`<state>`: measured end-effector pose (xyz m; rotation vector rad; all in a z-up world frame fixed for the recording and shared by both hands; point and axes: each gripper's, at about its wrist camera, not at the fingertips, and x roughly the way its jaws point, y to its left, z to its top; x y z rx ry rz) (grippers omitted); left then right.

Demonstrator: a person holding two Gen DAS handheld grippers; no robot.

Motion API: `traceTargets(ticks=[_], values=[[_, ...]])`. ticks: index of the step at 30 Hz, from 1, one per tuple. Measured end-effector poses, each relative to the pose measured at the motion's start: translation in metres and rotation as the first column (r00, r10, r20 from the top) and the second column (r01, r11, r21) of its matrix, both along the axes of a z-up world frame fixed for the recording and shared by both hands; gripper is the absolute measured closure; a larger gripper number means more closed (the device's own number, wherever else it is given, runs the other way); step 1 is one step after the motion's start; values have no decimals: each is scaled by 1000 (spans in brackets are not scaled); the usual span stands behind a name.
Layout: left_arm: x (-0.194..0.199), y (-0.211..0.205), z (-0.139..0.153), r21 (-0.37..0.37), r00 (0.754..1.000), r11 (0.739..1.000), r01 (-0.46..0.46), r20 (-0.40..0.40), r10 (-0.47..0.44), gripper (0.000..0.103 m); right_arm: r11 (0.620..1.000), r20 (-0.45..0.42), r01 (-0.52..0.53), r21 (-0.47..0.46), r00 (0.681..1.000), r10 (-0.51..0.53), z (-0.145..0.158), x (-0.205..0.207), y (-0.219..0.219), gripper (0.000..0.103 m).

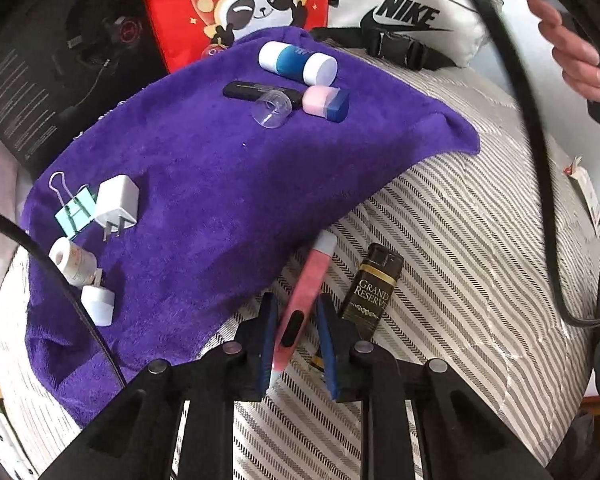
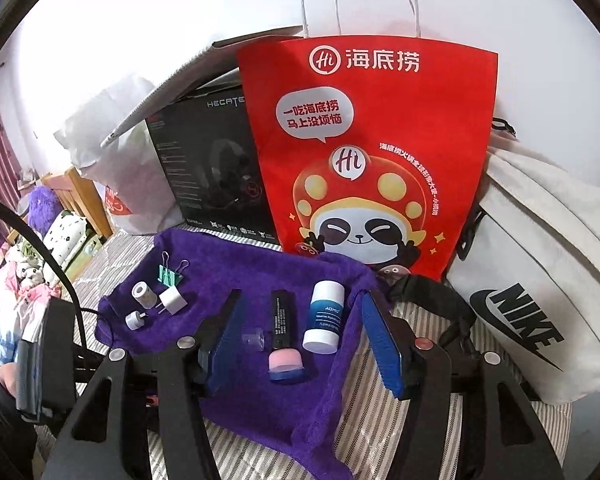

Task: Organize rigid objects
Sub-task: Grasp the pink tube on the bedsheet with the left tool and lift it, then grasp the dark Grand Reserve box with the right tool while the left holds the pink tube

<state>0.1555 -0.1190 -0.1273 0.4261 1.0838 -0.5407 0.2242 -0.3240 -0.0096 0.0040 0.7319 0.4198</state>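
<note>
Two items lie off the purple towel (image 1: 204, 168) on the striped bedcover (image 1: 440, 248): a pink pen-like stick (image 1: 306, 296) and, at its 3 o'clock, a dark Grand Reserve bottle (image 1: 374, 292). The step in hand looks like picking up the pink stick. The left gripper (image 1: 296, 344) points steeply down with the stick between its blue pads (image 1: 269, 344), jaws nearly closed; whether both pads press on it I cannot tell for sure, though the gap is all but gone.

Next, I judge, comes a lift and a carry toward 11 o'clock onto the towel, setting the stick with one of the two groups there. Far group: a white-and-blue ADMD tube (image 2: 324, 316), a black stick (image 2: 281, 316), a clear cap (image 2: 254, 338) and a pink-and-blue cap (image 2: 286, 364). Near group: a green binder clip (image 1: 74, 210), a white plug adapter (image 1: 116, 204), a small white bottle (image 1: 70, 260) and a pale cap (image 1: 98, 302).

The right gripper (image 2: 302, 340) hovers half open over the far group, holding nothing.

Hazards: the bottle just beside the stick could be nudged, and a black cable (image 1: 60, 280) crosses the near group. A red panda bag (image 2: 372, 152), black Hecate box (image 2: 212, 168) and white Nike bag (image 2: 540, 280) wall the far side.
</note>
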Motion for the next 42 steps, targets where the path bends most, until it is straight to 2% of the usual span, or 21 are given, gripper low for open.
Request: traceTargets(ticks=[4,9,16,22,26,29,33,38,42], values=[[3,-8,-3,22,1000,1000,8,19,-8,84,1000,-1,-13,-9,1000,13,-1,0,3,44],[-6,-15,-4,50,998,997,50,36,-52,88,1000,-11,-22,-12,1000,22,-4,2,5,44],[-9,-3,-3,-22,1000,1000,-9,24,10,89,999,-20,-28,-28,999,28,-8,4,10,44],[-27,48,7,-44,991,991,-130,36,131,90,999,-24,-23,-37,999,22,-8,3,14,44],[-39,92,11,-65,970,969,-238,44,241,90,997,-20,-47,-59,999,46,-5,-2,28,44],[-48,118,15,-95,956,954,-283,48,288,90,993,-7,-83,-86,997,83,-2,-15,46,44],[-53,128,10,-100,956,953,-285,43,291,90,988,1,-140,-58,990,140,-5,-41,65,44],[-50,121,8,-138,974,967,-216,42,224,90,980,-41,-187,-65,982,184,-30,-76,80,44],[-41,107,6,-114,984,980,-162,53,169,86,974,-92,-214,-72,974,207,-55,-100,86,44]])
